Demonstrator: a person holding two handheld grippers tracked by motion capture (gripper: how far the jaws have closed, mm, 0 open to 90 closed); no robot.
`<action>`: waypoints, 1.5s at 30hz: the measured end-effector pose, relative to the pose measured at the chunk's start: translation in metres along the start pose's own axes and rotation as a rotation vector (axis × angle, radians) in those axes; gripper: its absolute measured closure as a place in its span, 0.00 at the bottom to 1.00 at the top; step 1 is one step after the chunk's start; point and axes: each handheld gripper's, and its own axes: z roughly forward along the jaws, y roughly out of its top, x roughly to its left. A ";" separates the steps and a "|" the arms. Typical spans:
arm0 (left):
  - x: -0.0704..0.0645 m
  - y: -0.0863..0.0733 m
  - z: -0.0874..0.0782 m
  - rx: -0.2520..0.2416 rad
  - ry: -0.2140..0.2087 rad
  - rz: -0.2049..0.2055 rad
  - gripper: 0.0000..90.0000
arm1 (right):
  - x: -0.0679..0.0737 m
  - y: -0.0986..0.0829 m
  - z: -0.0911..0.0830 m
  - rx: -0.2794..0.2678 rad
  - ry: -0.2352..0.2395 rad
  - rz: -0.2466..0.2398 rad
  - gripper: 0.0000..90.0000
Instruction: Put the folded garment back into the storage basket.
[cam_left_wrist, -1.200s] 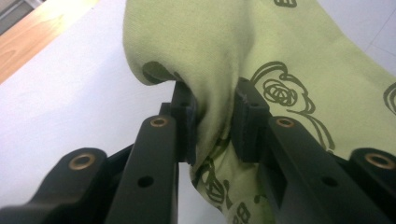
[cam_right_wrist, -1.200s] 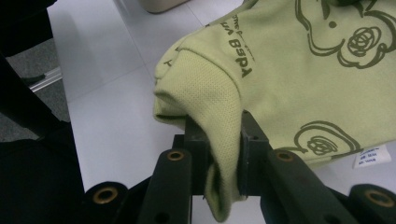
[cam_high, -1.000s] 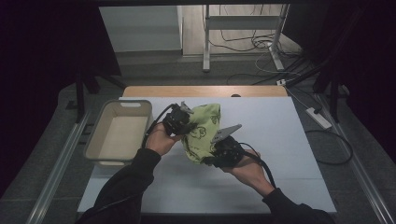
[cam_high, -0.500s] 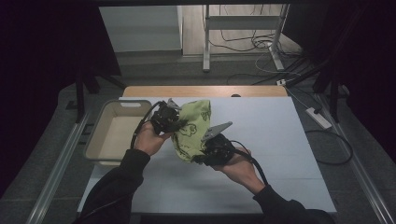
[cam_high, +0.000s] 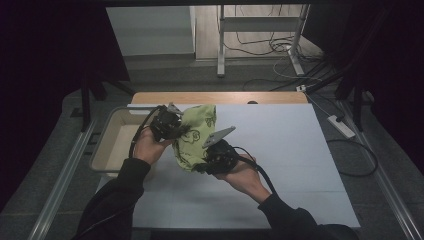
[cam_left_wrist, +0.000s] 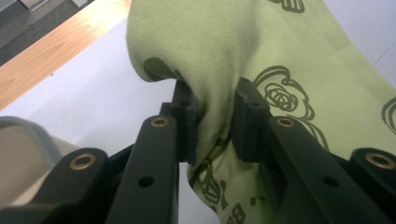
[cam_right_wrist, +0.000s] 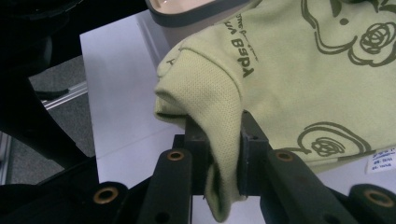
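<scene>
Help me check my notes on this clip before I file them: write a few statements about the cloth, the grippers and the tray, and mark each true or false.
1. Both grippers are clamped on the green cloth. True: the left gripper and the right gripper each pinch a fold of it.
2. The cloth lies flat on the table. False: it hangs bunched between the two grippers, above the white table.
3. The cloth is plain. False: it bears dark printed rose outlines and lettering.
4. The beige tray sits at the table's left side. True.
5. The cloth is inside the tray. False: it is held beside the tray, over the table.
</scene>
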 end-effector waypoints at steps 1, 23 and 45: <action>0.002 -0.001 -0.001 0.001 0.002 -0.003 0.81 | 0.000 0.002 0.001 0.000 0.001 -0.001 0.86; 0.042 -0.021 -0.025 -0.004 0.023 -0.075 0.81 | 0.006 0.040 0.032 -0.017 0.051 0.008 0.86; 0.070 -0.039 -0.048 -0.004 0.073 -0.116 0.81 | 0.017 0.072 0.064 -0.031 0.079 -0.001 0.86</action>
